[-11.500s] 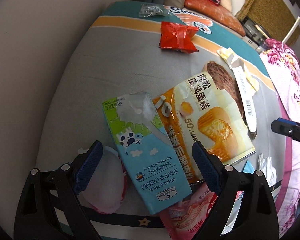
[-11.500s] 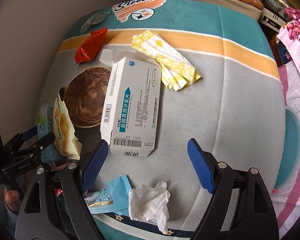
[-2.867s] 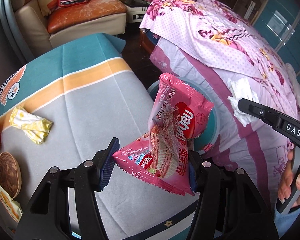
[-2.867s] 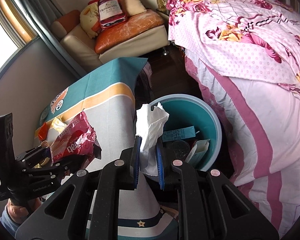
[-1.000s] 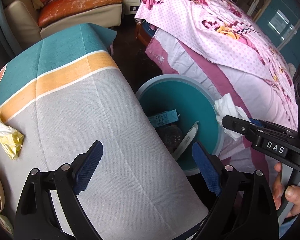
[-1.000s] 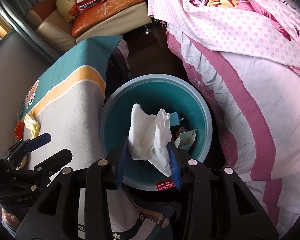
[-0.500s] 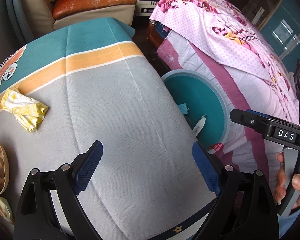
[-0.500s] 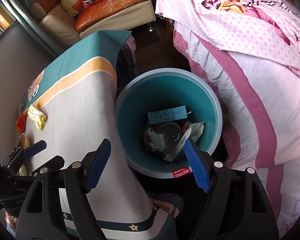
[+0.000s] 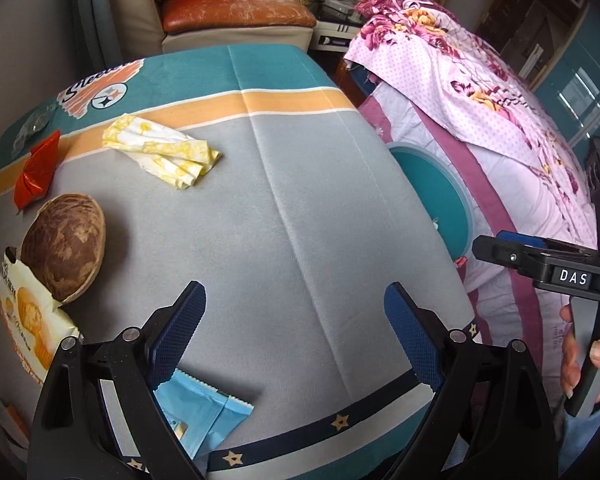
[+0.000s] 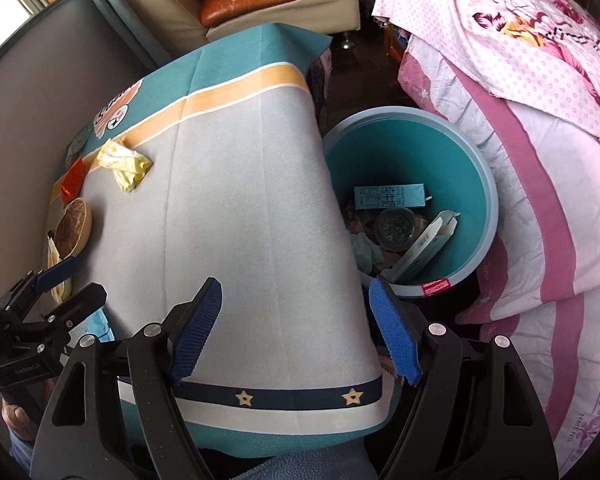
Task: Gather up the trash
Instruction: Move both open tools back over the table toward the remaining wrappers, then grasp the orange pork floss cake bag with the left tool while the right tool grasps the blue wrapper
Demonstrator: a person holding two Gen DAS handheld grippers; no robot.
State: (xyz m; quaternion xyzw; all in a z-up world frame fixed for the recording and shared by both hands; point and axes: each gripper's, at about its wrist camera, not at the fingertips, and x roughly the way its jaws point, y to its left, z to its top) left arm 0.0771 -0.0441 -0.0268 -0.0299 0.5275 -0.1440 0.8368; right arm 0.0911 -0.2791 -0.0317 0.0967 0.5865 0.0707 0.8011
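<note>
My left gripper [image 9: 294,308] hangs open and empty over the grey tablecloth [image 9: 300,200] near its front edge. A light-blue wrapper [image 9: 200,412] lies just under its left finger. Further left lie a yellow cake bag [image 9: 28,320], a brown round dish [image 9: 64,246], a red wrapper [image 9: 36,170] and a crumpled yellow wrapper [image 9: 164,156]. My right gripper [image 10: 296,300] is open and empty above the table's front right corner. Beside the table stands the teal bin [image 10: 488,184], holding a milk carton [image 10: 388,196], a white box [image 10: 428,244] and a tissue [image 10: 364,252].
A bed with a pink floral cover [image 10: 540,80] runs along the right, close to the bin. A sofa with an orange cushion [image 9: 236,16] stands behind the table, and a grey wall [image 10: 40,80] lies to the left. A hand [image 9: 580,360] grips the right gripper's handle.
The right gripper opened and the white tissue dropped into the bin. Both grippers then swung from over the bin back towards the table; the left stayed open and empty.
</note>
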